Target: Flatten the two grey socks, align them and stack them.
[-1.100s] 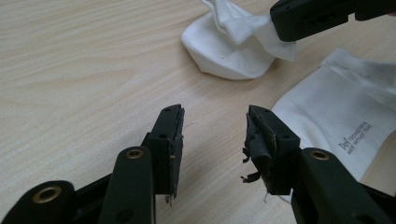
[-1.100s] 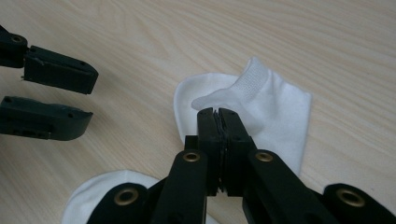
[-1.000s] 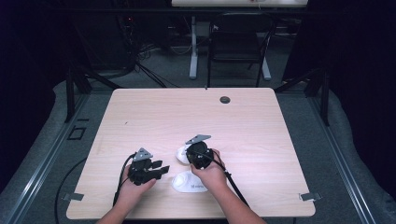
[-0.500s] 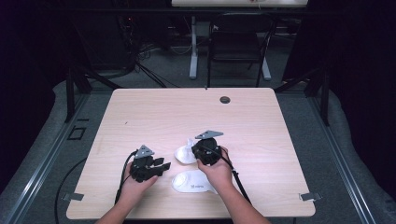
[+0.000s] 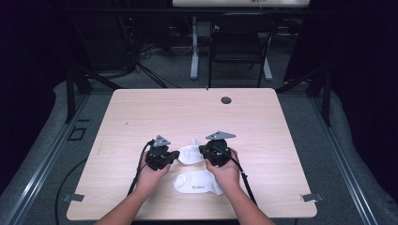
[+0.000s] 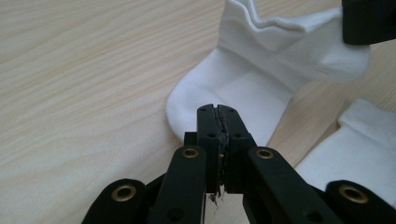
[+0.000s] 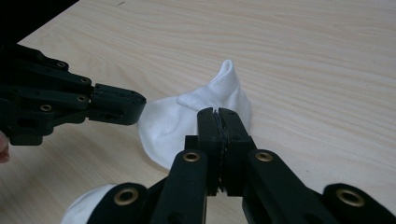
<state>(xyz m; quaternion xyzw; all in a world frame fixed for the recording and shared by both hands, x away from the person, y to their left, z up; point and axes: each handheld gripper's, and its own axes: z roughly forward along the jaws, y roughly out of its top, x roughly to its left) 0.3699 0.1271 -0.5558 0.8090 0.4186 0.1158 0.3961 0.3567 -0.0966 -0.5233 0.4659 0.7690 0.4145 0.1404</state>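
Pale wood table (image 5: pixel 141 117); left gripper (image 5: pixel 172 154) and right gripper (image 5: pixel 204 151) jaws both clamped on one white sock (image 5: pixel 190 154), left's just closed

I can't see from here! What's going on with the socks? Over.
Both tools shut on the far sock, left tool at its toe, right tool at its cuff. Near sock lies flat. Nothing blocking.

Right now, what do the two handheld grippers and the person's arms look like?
Both the left gripper and right gripper are black, with linkage jaws on brass-coloured rivets, a grey three-cornered plate on top and a black cable trailing toward the person. The forearms are bare, no sleeves visible.
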